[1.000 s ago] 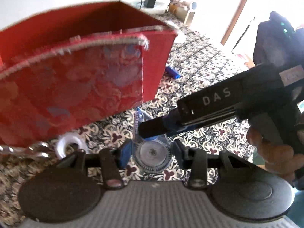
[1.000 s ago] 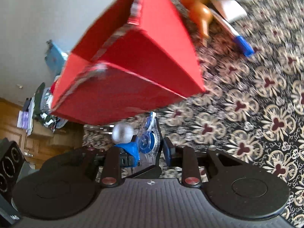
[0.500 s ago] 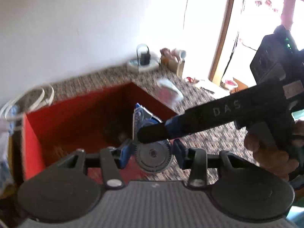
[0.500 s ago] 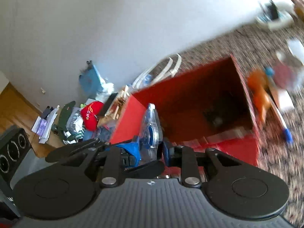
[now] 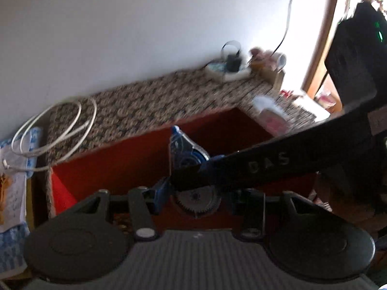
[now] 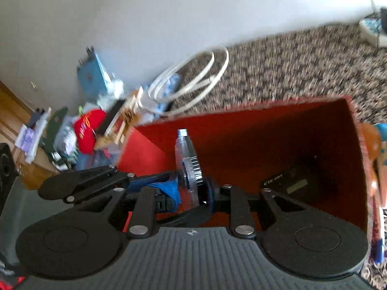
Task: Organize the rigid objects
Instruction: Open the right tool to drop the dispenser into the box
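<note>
Both claws pinch one clear tape dispenser [image 6: 188, 169] above the open red box [image 6: 266, 130]: the right gripper [image 6: 191, 195] clamps its flat sides, the left gripper [image 5: 196, 195] its geared wheel. Judged step: dropping it in. Next, both must let go over the box floor, beside the black gadget [image 6: 285, 183].

Clear-blue correction tape dispenser [image 6: 187, 166] upright over open red box [image 6: 278, 130]; black item [image 6: 287, 183] inside

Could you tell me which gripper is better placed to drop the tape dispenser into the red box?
Probably the right. The right gripper clamps the tape dispenser above the open red box, looking straight into it. The left gripper grips it too and should simply let go first.
</note>
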